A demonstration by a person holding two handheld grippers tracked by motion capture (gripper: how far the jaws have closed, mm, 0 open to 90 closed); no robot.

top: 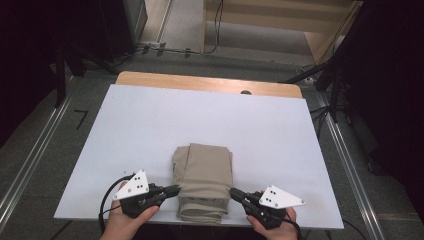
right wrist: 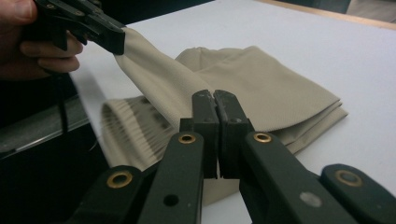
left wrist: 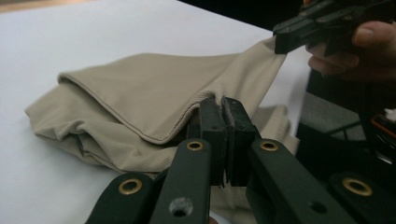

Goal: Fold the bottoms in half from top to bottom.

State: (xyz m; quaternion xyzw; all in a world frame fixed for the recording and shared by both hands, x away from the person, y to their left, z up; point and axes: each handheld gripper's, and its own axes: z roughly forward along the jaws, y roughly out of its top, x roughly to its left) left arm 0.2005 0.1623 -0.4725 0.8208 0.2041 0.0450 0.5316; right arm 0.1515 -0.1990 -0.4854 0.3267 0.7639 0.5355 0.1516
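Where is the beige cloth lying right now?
The folded beige cloth sits at the white table's near edge, between the left gripper and right gripper, both clamped on it.

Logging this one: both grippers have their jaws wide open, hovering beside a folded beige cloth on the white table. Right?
Not quite. The jaws are shut, not open: the left gripper and the right gripper each pinch an edge of the folded beige cloth, as both gripper views show. The cloth does lie on the white table.

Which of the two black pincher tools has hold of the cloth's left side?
The left gripper, the one with its grey plate at the high view's left, pinches the beige cloth there; the right gripper pinches the opposite side.
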